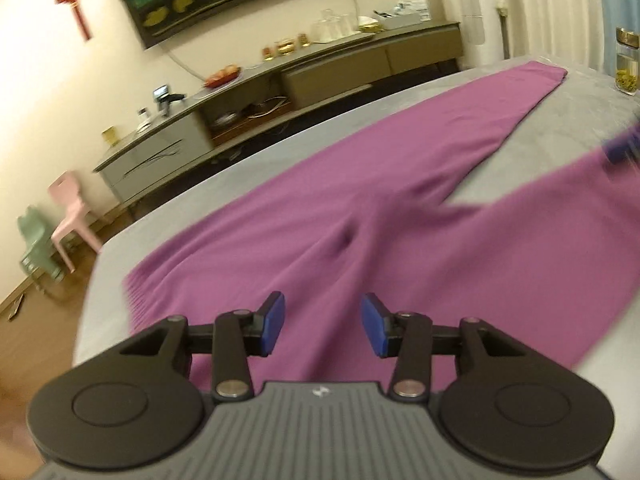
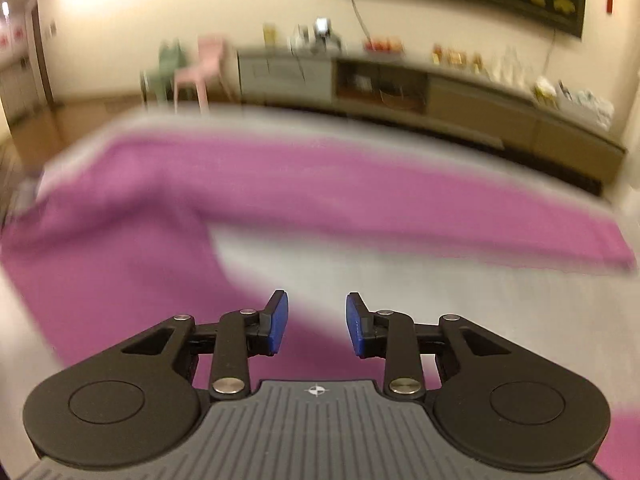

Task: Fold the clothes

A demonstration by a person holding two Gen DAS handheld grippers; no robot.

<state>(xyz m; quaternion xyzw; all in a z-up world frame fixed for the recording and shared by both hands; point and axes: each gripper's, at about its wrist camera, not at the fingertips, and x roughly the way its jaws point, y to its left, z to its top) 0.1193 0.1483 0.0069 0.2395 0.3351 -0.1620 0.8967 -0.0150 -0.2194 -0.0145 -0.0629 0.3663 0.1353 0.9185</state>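
Note:
A pair of purple trousers [image 1: 304, 232] lies spread flat on a grey table [image 1: 568, 128], its two legs splayed apart in a V. My left gripper [image 1: 323, 326] is open and empty, hovering just above the waist end. My right gripper [image 2: 317, 323] is open and empty above the near leg [image 2: 100, 272], by the fork of the legs; this view is motion-blurred. The far leg [image 2: 400, 200] runs to the right. The right gripper's blue pads [image 1: 624, 146] show blurred at the right edge of the left wrist view.
A glass jar with a gold lid [image 1: 627, 62] stands on the table's far right corner. Beyond the table a long low cabinet [image 1: 288, 80] with dishes runs along the wall. A pink chair [image 1: 70, 208] and a green chair [image 1: 36, 244] stand on the floor.

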